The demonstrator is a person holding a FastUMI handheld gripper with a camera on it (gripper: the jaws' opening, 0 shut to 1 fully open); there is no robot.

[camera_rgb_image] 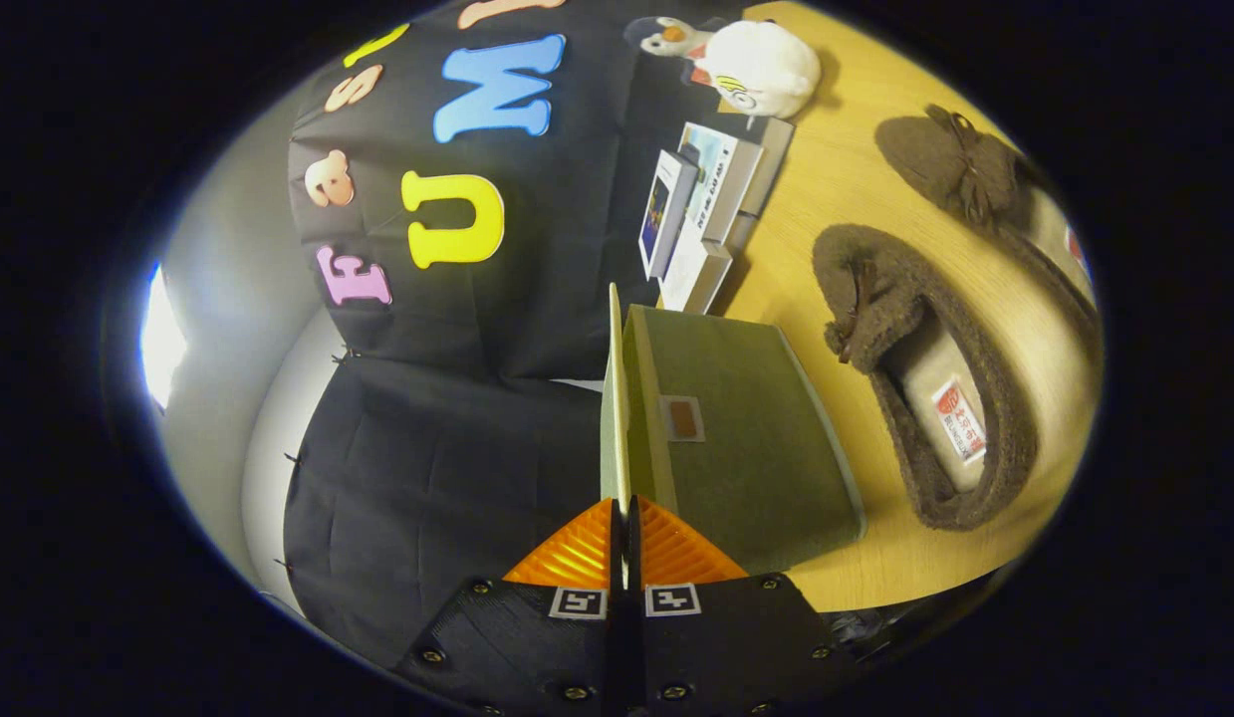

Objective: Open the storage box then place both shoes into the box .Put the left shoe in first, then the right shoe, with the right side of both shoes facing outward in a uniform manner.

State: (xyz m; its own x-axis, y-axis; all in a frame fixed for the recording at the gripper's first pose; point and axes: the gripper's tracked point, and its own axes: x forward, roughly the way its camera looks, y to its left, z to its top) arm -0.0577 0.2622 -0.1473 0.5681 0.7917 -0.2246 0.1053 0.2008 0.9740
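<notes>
1. Two fingers of the claw are seen pressed together on the thin edge of the storage box's lid, which is raised edge-on toward 12 o'clock from the claw.
2. The green storage box is seen on the wooden worktop, just ahead of the fingers toward 1 o'clock.
3. One brown shoe is seen beside the box at 2 o'clock, and a second brown shoe lies beyond it.
4. A stack of small boxes and a plush penguin are seen at 12 to 1 o'clock, beyond the storage box.
</notes>
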